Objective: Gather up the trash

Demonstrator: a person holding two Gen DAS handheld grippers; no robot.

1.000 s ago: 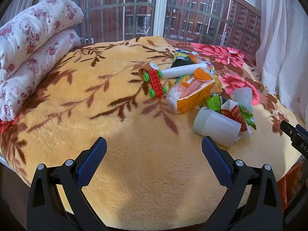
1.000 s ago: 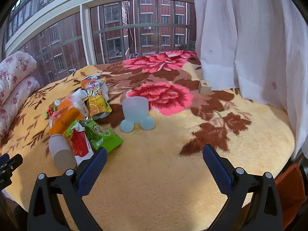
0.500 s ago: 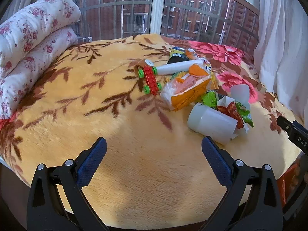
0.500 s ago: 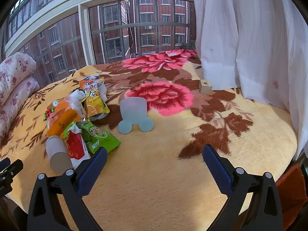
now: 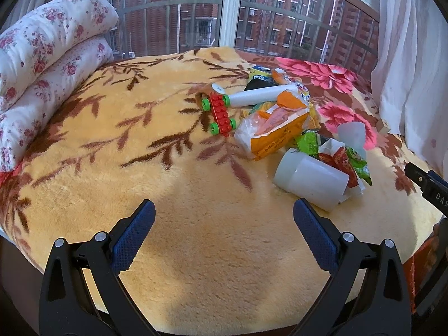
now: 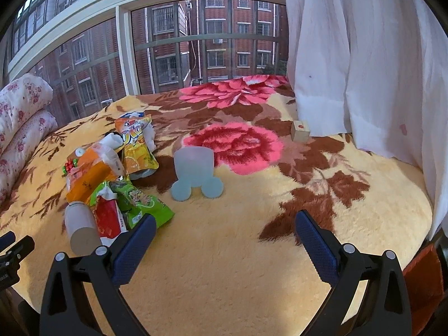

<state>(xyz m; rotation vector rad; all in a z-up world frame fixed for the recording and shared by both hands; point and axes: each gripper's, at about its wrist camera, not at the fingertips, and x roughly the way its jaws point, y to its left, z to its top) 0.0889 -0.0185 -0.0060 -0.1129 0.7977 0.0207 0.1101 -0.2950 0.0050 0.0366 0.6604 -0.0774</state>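
Note:
A pile of trash lies on the flowered blanket: a tipped white plastic cup, an orange-and-clear packet, green and red snack wrappers, a white tube and an orange juice pouch. My left gripper is open and empty, short of the cup. My right gripper is open and empty, right of the pile; the cup and green wrapper lie by its left finger.
A red toy brick car with green wheels lies left of the pile. A pale blue plastic piece with two round feet and a small wooden cube sit on the blanket. Rolled quilts lie far left. A white curtain hangs right.
Both grippers have drifted slightly forward and left, so the trash pile sits a little nearer the left gripper. Both stay open and empty.

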